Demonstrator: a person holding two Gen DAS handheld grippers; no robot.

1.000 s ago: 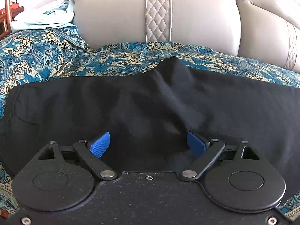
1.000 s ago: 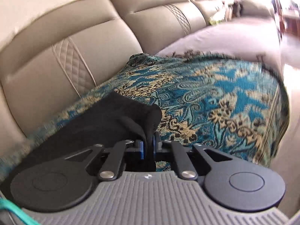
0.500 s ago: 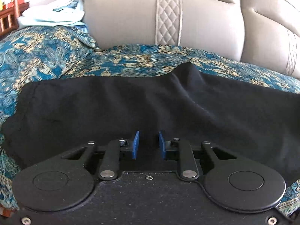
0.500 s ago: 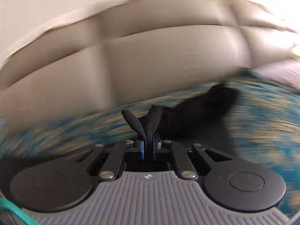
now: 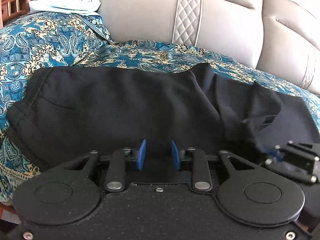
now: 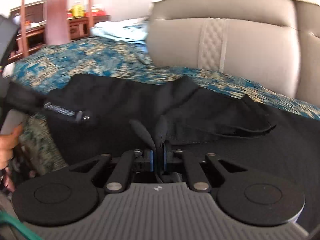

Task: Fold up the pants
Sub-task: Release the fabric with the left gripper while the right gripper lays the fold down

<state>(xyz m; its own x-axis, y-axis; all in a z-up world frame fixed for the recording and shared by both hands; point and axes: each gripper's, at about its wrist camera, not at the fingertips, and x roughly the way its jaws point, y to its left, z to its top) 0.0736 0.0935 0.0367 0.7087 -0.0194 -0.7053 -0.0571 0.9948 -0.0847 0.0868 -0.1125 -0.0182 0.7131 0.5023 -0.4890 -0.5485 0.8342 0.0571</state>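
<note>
Right wrist view: right gripper (image 6: 158, 158) pinches unlabelled black pants (image 6: 210, 110).

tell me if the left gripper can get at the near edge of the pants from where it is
Probably yes. The left gripper sits low over the pants, its jaws parted with black cloth lying between and just ahead of them. Nothing blocks it; the right gripper, shut on a fold, is off to its side.

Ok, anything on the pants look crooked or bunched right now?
Yes: the flap the right claw is carrying over the black pants lies rumpled and diagonal, its hem gaping open instead of lying flat.
</note>
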